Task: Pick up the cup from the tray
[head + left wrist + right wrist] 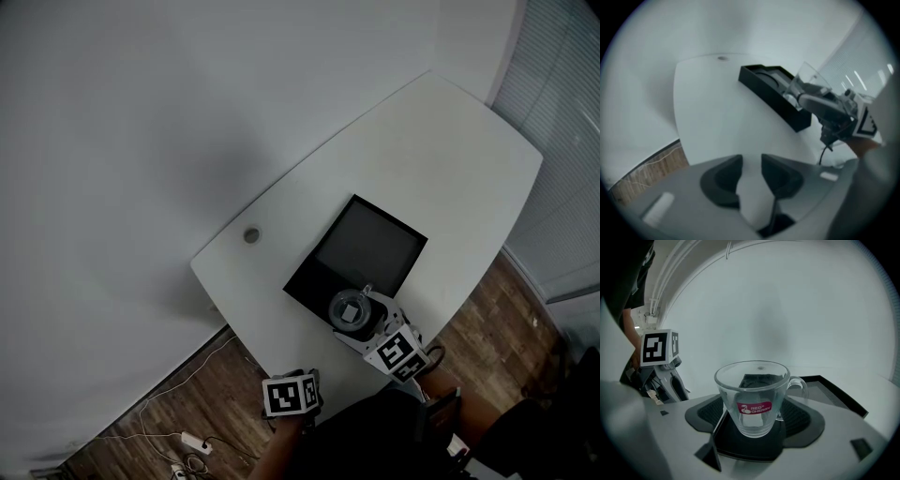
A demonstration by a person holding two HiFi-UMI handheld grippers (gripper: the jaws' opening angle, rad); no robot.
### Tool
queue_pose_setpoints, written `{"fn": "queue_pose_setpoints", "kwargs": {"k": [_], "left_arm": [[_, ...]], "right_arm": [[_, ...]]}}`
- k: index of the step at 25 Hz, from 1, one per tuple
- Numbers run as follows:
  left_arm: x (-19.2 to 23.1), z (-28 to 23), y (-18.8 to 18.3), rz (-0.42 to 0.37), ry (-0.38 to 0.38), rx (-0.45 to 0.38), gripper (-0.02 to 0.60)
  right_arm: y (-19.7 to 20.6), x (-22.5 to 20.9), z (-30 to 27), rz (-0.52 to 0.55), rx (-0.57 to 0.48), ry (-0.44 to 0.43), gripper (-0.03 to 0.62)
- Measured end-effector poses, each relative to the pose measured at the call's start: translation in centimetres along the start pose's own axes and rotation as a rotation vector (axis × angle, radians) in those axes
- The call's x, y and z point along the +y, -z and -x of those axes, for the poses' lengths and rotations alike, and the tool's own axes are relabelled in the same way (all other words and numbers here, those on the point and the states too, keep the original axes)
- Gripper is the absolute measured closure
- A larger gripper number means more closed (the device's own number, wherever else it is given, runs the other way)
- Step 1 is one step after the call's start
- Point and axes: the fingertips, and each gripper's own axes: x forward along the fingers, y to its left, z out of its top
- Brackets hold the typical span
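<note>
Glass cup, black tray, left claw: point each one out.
glass cup (754,397), right gripper view, middle of its front wall.
black tray (370,242), head view, bare floor.
left claw (751,160), left gripper view, gap midway between its fingertips.

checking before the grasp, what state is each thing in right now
black tray: flat on the white table
glass cup: upright, empty, on the tray's corner
right gripper: open, jaws either side of the cup
left gripper: open, empty
</note>
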Motion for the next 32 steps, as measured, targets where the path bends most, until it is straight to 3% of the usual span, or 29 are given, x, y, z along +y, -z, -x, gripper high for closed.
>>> {"fn": "queue_pose_setpoints", "kwargs": {"k": [6, 12, 19, 32], "left_arm": [[-0.3, 0.0, 0.0, 0.001, 0.003, 0.005, 0.446], [0.0, 0.2, -0.1, 0.009, 0.002, -0.011, 0.451], [0.4, 0.0, 0.0, 0.014, -0.001, -0.018, 0.451], [0.4, -0.2, -0.1, 0.006, 0.000, -0.020, 0.451]], "right_arm": [[0.1, -1.0, -0.6, 0.011, 0.064, 0.078, 0.230], [-0.4, -0.2, -0.3, 0.051, 0.016, 0.044, 0.230], [-0.9, -0.8, 0.4, -0.070, -0.081, 0.006, 0.230], [-0.8, -1.0, 0.6, -0.082, -0.114, 0.012, 0.230]]}}
